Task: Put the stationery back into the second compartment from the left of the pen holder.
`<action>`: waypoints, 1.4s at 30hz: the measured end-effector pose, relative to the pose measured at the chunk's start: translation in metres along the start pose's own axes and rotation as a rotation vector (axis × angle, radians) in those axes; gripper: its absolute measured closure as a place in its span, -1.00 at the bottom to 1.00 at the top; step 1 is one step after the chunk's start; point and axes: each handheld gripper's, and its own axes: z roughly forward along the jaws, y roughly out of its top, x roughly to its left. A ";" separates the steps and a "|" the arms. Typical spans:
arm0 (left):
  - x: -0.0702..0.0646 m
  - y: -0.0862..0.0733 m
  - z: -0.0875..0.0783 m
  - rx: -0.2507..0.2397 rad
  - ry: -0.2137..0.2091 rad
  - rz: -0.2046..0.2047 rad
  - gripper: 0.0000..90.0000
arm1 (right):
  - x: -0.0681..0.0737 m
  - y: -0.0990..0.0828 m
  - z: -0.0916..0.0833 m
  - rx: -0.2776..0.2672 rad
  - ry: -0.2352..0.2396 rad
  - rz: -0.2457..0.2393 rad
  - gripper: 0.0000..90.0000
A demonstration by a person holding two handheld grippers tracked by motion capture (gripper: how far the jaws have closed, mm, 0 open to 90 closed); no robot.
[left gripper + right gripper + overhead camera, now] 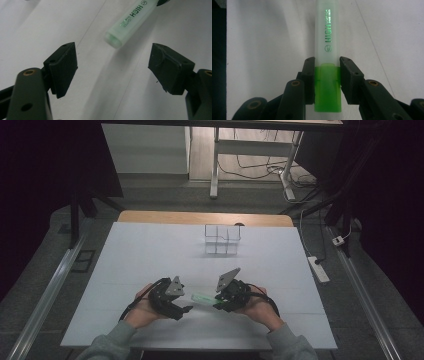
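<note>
On the left of the high view, the left gripper is hovering just above the white table with its jaws spread wide and nothing between them. In the left gripper view those jaws are standing well apart, and the pale, frosted end of the green highlighter is pointing toward the gap from just beyond the pads, not yet inside it.

Moving to the middle, the highlighter is hanging level between the two hands, off the table surface as far as the shadow suggests (the high view is too small to be sure).

On the right, the right gripper is clamping the highlighter by its solid green end; in the right gripper view the pads are pressing on both sides of that green section, with the translucent body and its "HIGH" lettering running away from the camera.

Farther back, a clear compartmented organiser is sitting empty near the far edge of the table, well apart from both hands.

As a judgement: picking up the marker looks done, and the free end is being offered to the open left gripper, perhaps to pull the two parts apart or hand it over. That second grip is not yet made, and any placing into the organiser remains.
</note>
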 end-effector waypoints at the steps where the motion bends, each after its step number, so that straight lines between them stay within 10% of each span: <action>1: 0.000 0.002 0.001 0.001 -0.007 0.007 -0.49 | 0.000 0.000 0.001 0.000 0.002 -0.005 0.47; 24: -0.006 0.030 0.030 0.123 -0.201 0.164 -0.13 | 0.010 0.005 0.006 0.019 0.067 -0.118 0.47; 31: -0.010 0.028 0.030 0.123 -0.234 0.207 0.31 | 0.015 0.008 0.006 0.026 0.080 -0.144 0.47; 42: -0.012 0.026 0.034 0.154 -0.244 0.253 0.41 | 0.016 0.008 0.006 0.026 0.085 -0.150 0.45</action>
